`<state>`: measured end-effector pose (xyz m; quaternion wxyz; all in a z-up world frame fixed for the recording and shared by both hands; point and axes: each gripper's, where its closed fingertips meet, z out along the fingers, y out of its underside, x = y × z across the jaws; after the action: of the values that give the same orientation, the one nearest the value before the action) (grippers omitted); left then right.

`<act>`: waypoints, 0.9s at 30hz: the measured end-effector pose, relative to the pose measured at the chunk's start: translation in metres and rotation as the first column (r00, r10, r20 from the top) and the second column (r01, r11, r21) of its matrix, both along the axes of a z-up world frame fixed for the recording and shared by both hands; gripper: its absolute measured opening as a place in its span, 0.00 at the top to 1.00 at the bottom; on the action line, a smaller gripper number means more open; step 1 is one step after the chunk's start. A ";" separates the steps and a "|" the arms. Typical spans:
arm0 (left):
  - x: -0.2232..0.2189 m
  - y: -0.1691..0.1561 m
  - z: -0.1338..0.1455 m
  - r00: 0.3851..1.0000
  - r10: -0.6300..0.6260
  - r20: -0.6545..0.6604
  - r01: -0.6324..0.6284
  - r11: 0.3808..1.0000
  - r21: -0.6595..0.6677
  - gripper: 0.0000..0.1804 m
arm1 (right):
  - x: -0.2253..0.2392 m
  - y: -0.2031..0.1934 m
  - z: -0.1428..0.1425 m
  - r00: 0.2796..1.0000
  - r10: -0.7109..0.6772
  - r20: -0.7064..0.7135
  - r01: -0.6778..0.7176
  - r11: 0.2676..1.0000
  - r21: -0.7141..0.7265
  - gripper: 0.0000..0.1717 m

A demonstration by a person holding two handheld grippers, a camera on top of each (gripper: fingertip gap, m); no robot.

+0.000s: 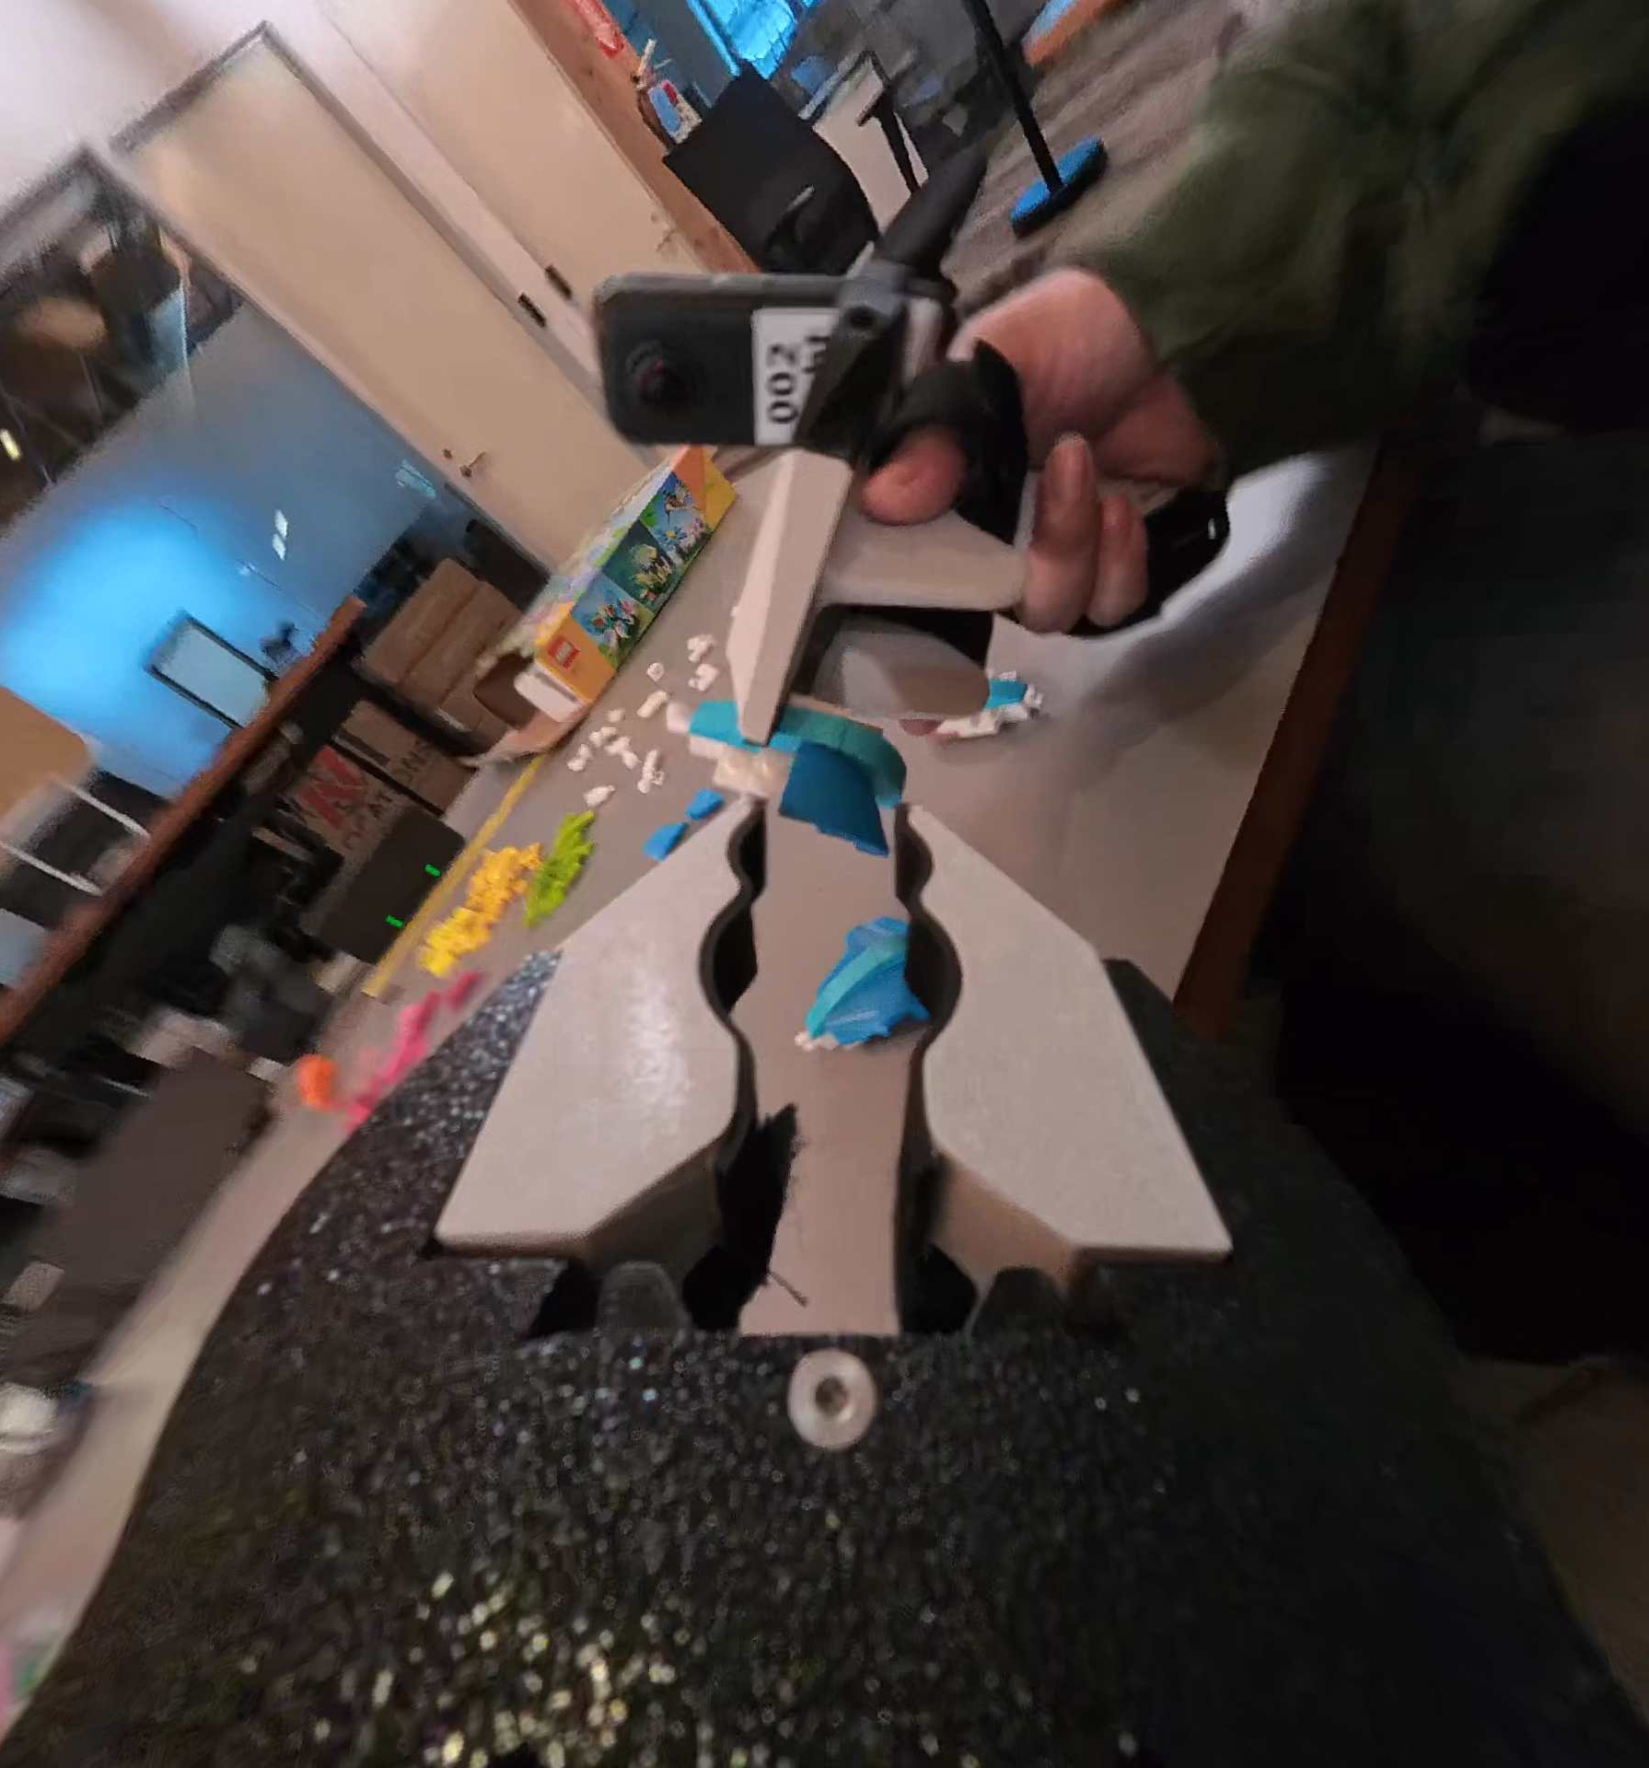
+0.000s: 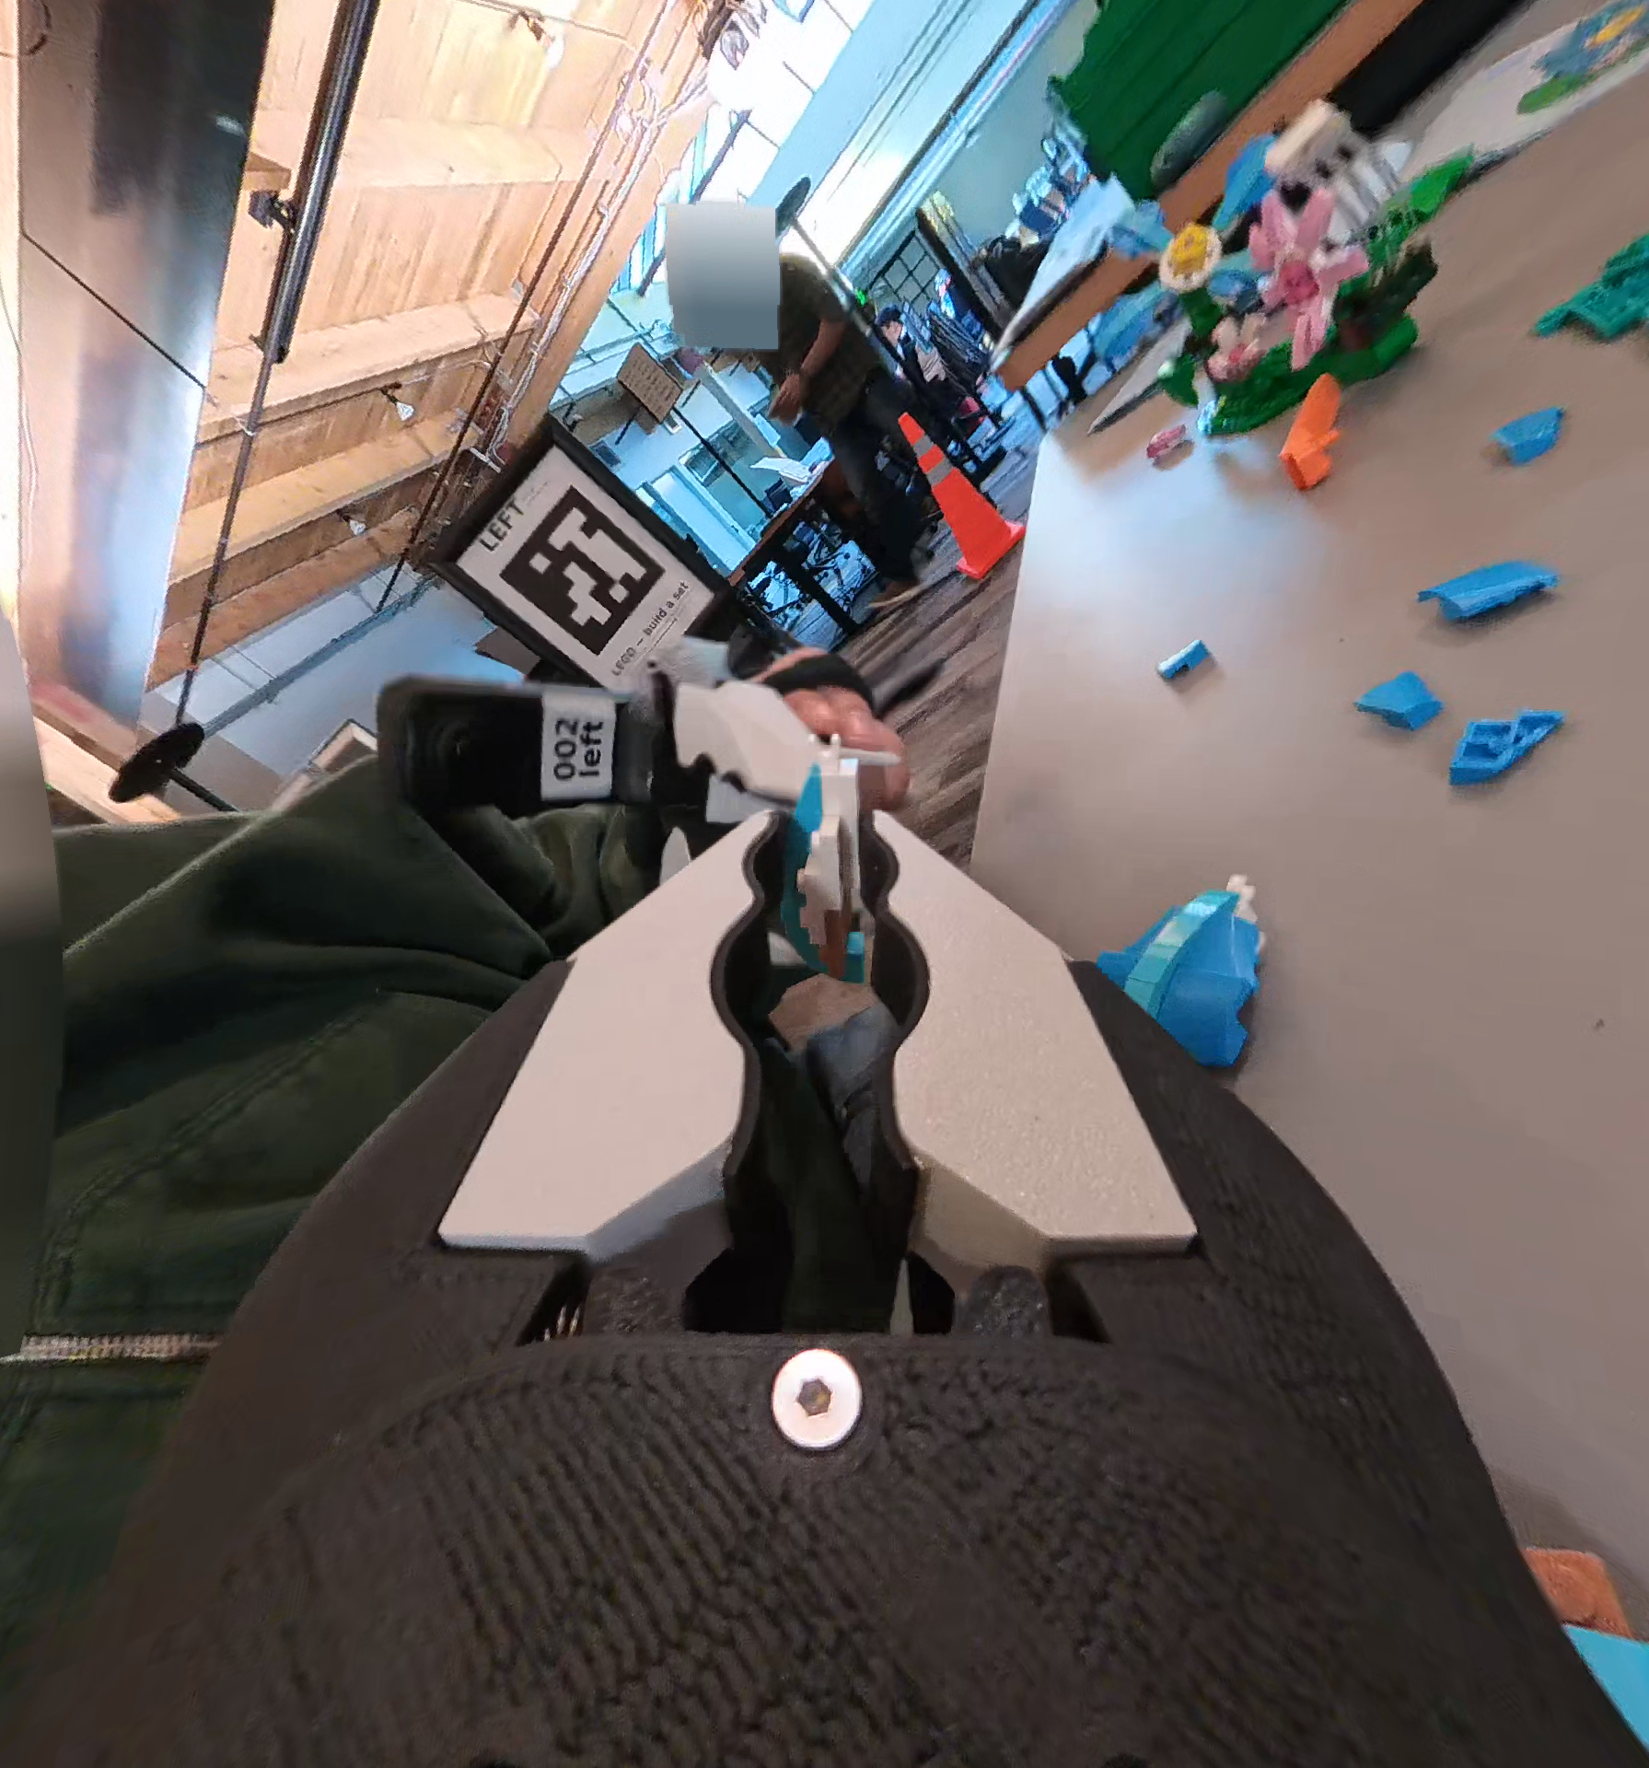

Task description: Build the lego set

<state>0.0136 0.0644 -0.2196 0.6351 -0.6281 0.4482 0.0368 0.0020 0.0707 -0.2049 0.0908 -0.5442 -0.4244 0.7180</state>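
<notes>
In the left wrist view, the left gripper (image 1: 825, 823) is sitting in the lower middle of the frame with its jaws standing apart; whether its tips are pressing on anything cannot be told here. Just above the tips, a blue, teal and white brick assembly (image 1: 825, 780) is hanging in the centre, gripped from above by the right gripper (image 1: 753, 727), which a hand (image 1: 1078, 450) in a green sleeve is holding at upper right. Between the left fingers, lower down, a second blue brick build (image 1: 863, 985) is lying on the grey table (image 1: 1088, 813). To the left, loose white bricks (image 1: 629, 746), yellow bricks (image 1: 481, 904) and lime bricks (image 1: 562, 861) are lying scattered, with a colourful set box (image 1: 629, 574) beyond them.

In the right wrist view, the right gripper (image 2: 825, 832) is clamping the thin blue and white assembly (image 2: 825, 861) edge-on between its pads in the centre of the frame. The left gripper (image 2: 782, 765) is reaching in from the left, its tips meeting the top of that same assembly. On the table (image 2: 1279, 861) to the right, the blue build (image 2: 1184, 976) is lying near the fingers, loose blue pieces (image 2: 1490, 588) are lying farther up, and a pink flower model (image 2: 1298, 268) is standing at upper right.
</notes>
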 end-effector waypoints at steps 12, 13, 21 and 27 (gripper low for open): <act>0.015 -0.005 0.013 0.817 -0.040 0.576 0.280 0.900 -0.335 0.88 | 0.010 -0.003 0.025 0.983 -0.012 -0.183 0.059 0.965 0.254 0.92; 0.016 -0.005 0.014 0.817 -0.045 0.575 0.280 0.902 -0.327 0.87 | 0.010 -0.004 0.025 0.983 -0.007 -0.182 0.054 0.966 0.254 0.92; 0.009 0.004 0.006 0.798 0.061 0.599 0.244 0.877 -0.415 0.97 | 0.007 -0.004 0.019 0.980 -0.041 -0.196 0.126 0.886 0.447 0.91; 0.008 0.005 0.000 0.739 0.125 0.662 0.301 0.818 -0.491 0.97 | 0.005 -0.006 0.015 0.967 -0.057 -0.247 0.213 0.712 0.669 0.91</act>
<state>0.0220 0.0695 -0.2194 0.5363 -0.7350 0.2109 -0.3572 0.0074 0.0649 -0.1901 0.3831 -0.4224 -0.6080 0.5524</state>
